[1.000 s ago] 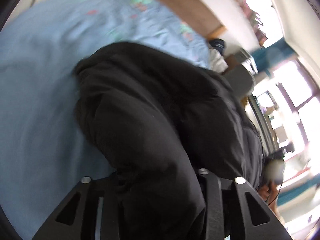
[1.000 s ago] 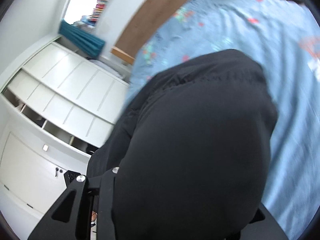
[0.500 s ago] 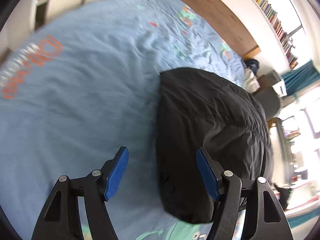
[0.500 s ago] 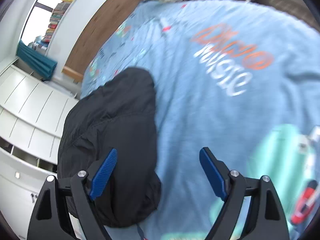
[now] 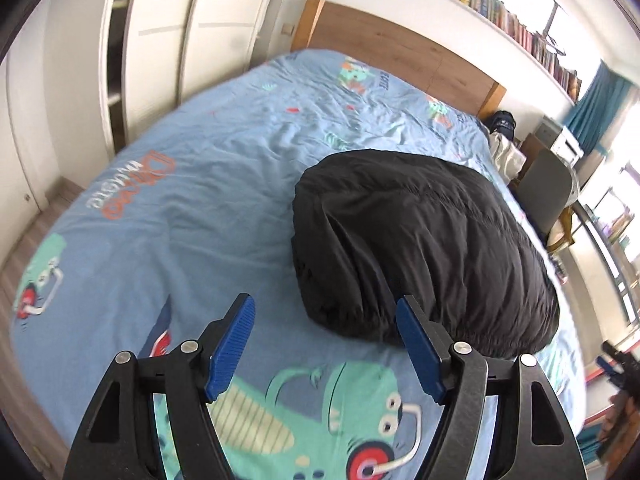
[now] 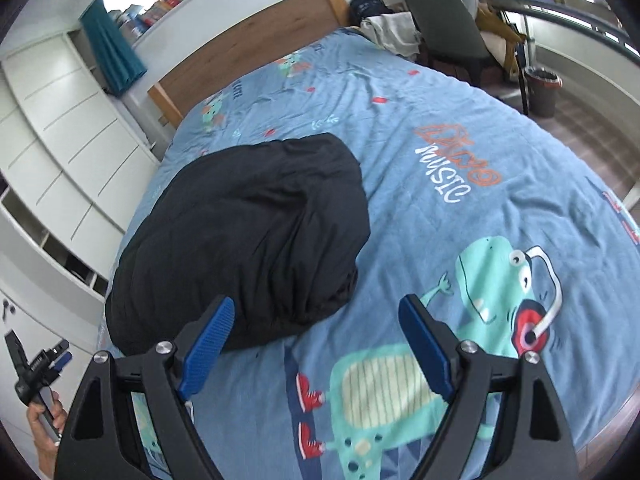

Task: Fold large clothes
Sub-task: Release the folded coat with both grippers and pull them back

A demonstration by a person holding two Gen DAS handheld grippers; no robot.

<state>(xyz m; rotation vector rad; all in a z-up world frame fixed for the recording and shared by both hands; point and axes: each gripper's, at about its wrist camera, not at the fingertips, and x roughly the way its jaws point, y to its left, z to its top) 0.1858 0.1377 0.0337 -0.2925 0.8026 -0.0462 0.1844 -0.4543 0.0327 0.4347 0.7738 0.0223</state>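
Note:
A black padded jacket (image 5: 420, 248) lies folded in a rounded bundle on the blue patterned bedspread (image 5: 192, 200). In the left wrist view my left gripper (image 5: 324, 348) is open and empty, held above the bed just in front of the bundle's near edge. In the right wrist view the jacket (image 6: 248, 236) lies left of centre, and my right gripper (image 6: 316, 344) is open and empty, held above the bedspread (image 6: 460, 152) at the bundle's near right edge. The left gripper also shows in the right wrist view (image 6: 40, 364), off the bed's left side.
A wooden headboard (image 5: 400, 48) stands at the far end. White wardrobes (image 5: 168, 32) line the left side. A grey chair (image 6: 444, 12), clothes (image 6: 392, 28) and a bin (image 6: 542, 90) stand to the right of the bed.
Both grippers were shut on the black jacket a second ago. They have opened, let it drop on the bed, and pulled back and up from it.

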